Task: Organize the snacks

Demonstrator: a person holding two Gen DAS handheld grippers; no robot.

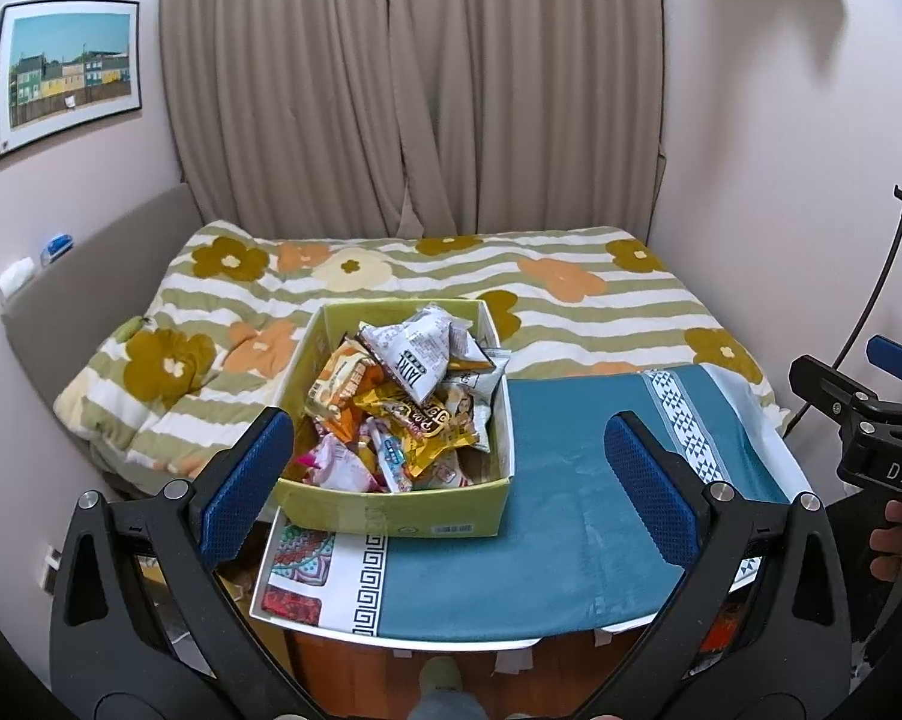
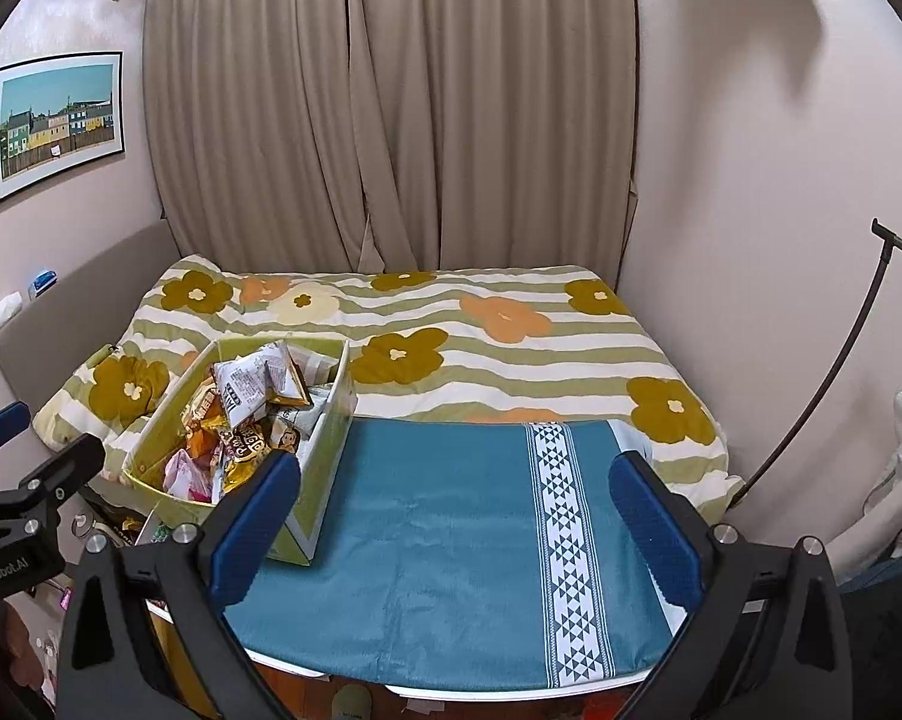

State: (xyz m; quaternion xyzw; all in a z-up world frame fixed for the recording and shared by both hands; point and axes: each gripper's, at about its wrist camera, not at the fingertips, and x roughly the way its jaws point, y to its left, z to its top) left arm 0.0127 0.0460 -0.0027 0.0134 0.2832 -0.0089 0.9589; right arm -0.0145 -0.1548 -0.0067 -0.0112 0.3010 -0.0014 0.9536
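- My left hand-held gripper (image 1: 447, 480) hangs above the near edge of the counter (image 1: 571, 528), fingers wide apart, nothing between them.
- My right hand-held gripper (image 2: 454, 516) hangs above the same counter, fingers likewise spread and empty.
- The box (image 1: 390, 510) of snacks (image 1: 390, 408) stands on the left part of the counter, on the blue cloth (image 2: 438, 540).
- In the left wrist view, the box lies just ahead of my left hand-held gripper, its near left corner behind the left blue pad (image 1: 246, 486); no contact can be confirmed.
- In the right wrist view, the box (image 2: 318, 462) lies ahead and to the left of my right hand-held gripper, partly hidden by that gripper's left pad (image 2: 258, 522).
- The snacks are piled loosely inside the box; a white packet (image 1: 414, 354) sits on top.
- The cloth right of the box is bare.
- The bed (image 1: 511, 288) with a flowered cover lies behind the counter.
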